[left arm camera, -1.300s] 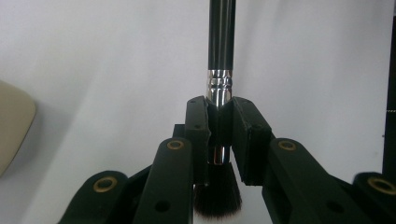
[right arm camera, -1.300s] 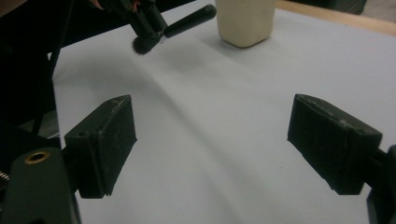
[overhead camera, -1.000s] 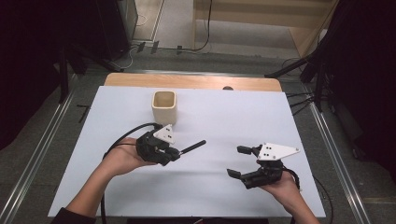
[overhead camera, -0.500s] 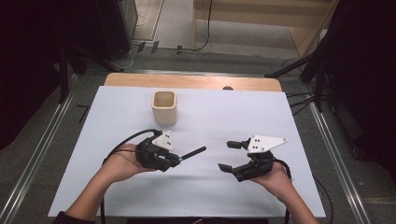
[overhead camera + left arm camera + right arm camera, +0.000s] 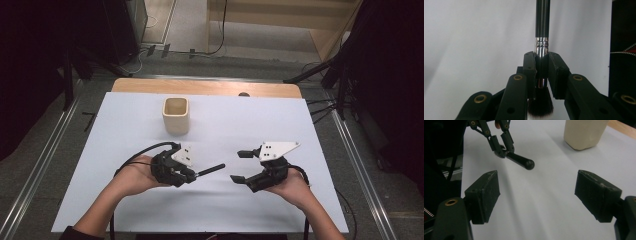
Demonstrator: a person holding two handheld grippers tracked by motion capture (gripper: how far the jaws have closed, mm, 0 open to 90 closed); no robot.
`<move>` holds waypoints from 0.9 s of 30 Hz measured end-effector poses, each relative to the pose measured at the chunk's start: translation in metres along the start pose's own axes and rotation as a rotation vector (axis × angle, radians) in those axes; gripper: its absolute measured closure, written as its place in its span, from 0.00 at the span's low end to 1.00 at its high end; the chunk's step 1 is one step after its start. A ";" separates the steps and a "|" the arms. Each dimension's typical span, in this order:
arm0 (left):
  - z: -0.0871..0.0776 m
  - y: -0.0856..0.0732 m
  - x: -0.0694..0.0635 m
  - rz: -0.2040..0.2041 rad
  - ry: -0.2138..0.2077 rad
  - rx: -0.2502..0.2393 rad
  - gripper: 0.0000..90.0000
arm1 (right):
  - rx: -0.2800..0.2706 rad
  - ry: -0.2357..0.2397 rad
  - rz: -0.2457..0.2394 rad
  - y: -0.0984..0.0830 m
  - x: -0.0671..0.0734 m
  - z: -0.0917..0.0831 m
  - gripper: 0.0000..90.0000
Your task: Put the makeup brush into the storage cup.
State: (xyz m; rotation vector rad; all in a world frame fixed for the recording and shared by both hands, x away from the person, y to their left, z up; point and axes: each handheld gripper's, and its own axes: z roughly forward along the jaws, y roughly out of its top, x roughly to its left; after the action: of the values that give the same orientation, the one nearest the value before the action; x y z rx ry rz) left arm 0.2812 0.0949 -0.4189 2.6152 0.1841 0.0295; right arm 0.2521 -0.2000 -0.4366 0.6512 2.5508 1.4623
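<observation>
The left gripper (image 5: 192,173) has its jaws clenched on a makeup brush (image 5: 541,30) at the silver ferrule, the dark bristles lying back between the jaws and the black handle (image 5: 210,169) pointing out ahead of them over the white tabletop (image 5: 125,125). The right gripper (image 5: 240,166) faces it, jaws spread wide with nothing between them. A beige cup (image 5: 176,115) stands beyond both, well apart.

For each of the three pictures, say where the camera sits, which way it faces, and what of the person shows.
High view: above the table, looking down at a cup; forearms, both grippers.
Left gripper view: on the left gripper, along a clamped makeup brush.
Right gripper view: on the open right gripper, facing the left gripper.
Shared: brush, cup.
</observation>
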 end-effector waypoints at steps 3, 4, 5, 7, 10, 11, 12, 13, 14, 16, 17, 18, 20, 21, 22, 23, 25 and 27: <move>0.003 0.004 -0.001 0.015 -0.005 0.017 0.86 | 0.019 -0.002 -0.010 0.001 0.001 0.004 0.22; 0.004 0.006 -0.001 0.022 -0.006 0.027 0.86 | 0.027 0.005 -0.014 0.002 0.001 0.005 0.22; 0.005 0.007 -0.001 0.031 -0.008 0.038 0.86 | 0.030 0.010 -0.013 0.002 0.001 0.006 0.22; 0.008 0.010 -0.001 0.037 -0.013 0.050 0.86 | 0.052 0.023 -0.019 0.003 0.002 0.009 0.22; 0.011 0.013 0.000 0.048 -0.017 0.073 0.86 | 0.086 0.037 -0.040 0.005 0.004 0.014 0.22; 0.011 0.013 0.000 0.048 -0.017 0.073 0.86 | 0.086 0.037 -0.040 0.005 0.004 0.014 0.22; 0.013 0.016 0.000 0.057 -0.023 0.089 0.86 | 0.101 0.046 -0.058 0.006 0.005 0.018 0.22; 0.013 0.016 0.000 0.057 -0.023 0.089 0.87 | 0.109 0.047 -0.069 0.007 0.005 0.019 0.22; 0.015 0.018 0.001 0.057 -0.031 0.103 0.87 | 0.114 0.049 -0.079 0.007 0.005 0.020 0.22; 0.016 0.020 0.002 0.064 -0.038 0.112 0.86 | 0.123 0.051 -0.089 0.008 0.005 0.021 0.23; 0.016 0.021 0.002 0.064 -0.043 0.116 0.86 | 0.129 0.052 -0.097 0.008 0.006 0.022 0.23; 0.017 0.022 0.002 0.073 -0.049 0.123 0.86 | 0.133 0.056 -0.101 0.008 0.005 0.024 0.23; 0.018 0.024 0.001 0.085 -0.058 0.136 0.86 | 0.143 0.064 -0.102 0.008 0.005 0.026 0.23; 0.018 0.025 0.001 0.093 -0.059 0.142 0.86 | 0.146 0.069 -0.098 0.008 0.004 0.028 0.23; 0.018 0.026 0.001 0.100 -0.067 0.153 0.86 | 0.154 0.076 -0.099 0.008 0.004 0.029 0.24; 0.019 0.028 0.001 0.114 -0.078 0.168 0.86 | 0.166 0.086 -0.095 0.008 0.003 0.031 0.24; 0.018 0.029 0.001 0.126 -0.086 0.181 0.86 | 0.174 0.093 -0.095 0.008 0.004 0.032 0.24; 0.018 0.030 0.001 0.137 -0.090 0.191 0.86 | 0.186 0.113 -0.100 0.009 0.005 0.035 0.24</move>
State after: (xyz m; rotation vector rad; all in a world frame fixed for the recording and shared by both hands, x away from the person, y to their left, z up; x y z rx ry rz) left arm 0.2869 0.0604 -0.4202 2.8088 -0.0256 -0.0614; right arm 0.2616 -0.1667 -0.4464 0.4679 2.7857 1.2768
